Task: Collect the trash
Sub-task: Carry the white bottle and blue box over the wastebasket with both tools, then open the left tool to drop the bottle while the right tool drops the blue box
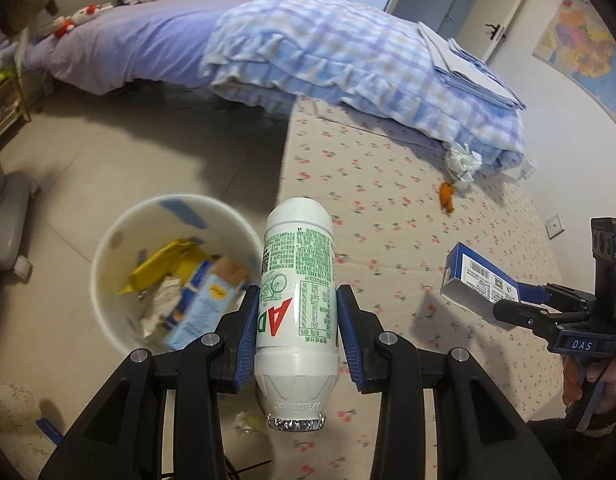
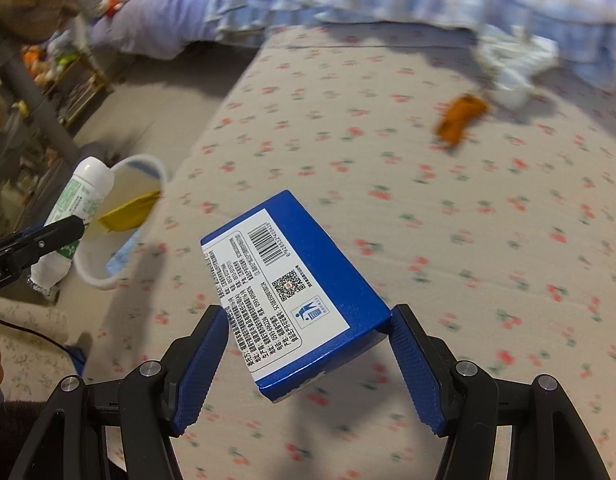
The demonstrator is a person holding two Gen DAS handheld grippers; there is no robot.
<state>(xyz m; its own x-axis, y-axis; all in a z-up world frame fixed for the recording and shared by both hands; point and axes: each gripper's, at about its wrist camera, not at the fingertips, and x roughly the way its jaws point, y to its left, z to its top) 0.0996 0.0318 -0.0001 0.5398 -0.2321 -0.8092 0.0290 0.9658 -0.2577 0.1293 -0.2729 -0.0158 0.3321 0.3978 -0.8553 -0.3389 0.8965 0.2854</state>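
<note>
My left gripper (image 1: 296, 300) is shut on a white plastic bottle (image 1: 298, 280) with green print and a foil-capped neck, held just right of a white trash bin (image 1: 108, 264). The bin holds a yellow wrapper, a light blue carton and crumpled paper. My right gripper (image 2: 308, 320) is shut on a blue box (image 2: 292, 288) with a white barcode label, above the flowered mat (image 2: 468, 220). In the left wrist view that box (image 1: 476, 280) and the right gripper (image 1: 520, 304) hang at the right. The right wrist view shows the bottle (image 2: 76, 208) and the bin (image 2: 128, 208) at the left.
On the flowered mat (image 1: 388, 208) lie an orange scrap (image 1: 447, 196) and a crumpled white wad (image 1: 462, 162) near the bed's checked blue quilt (image 1: 348, 56). Bare tiled floor (image 1: 108, 152) lies beyond the bin. A grey chair base (image 1: 8, 224) stands at the left.
</note>
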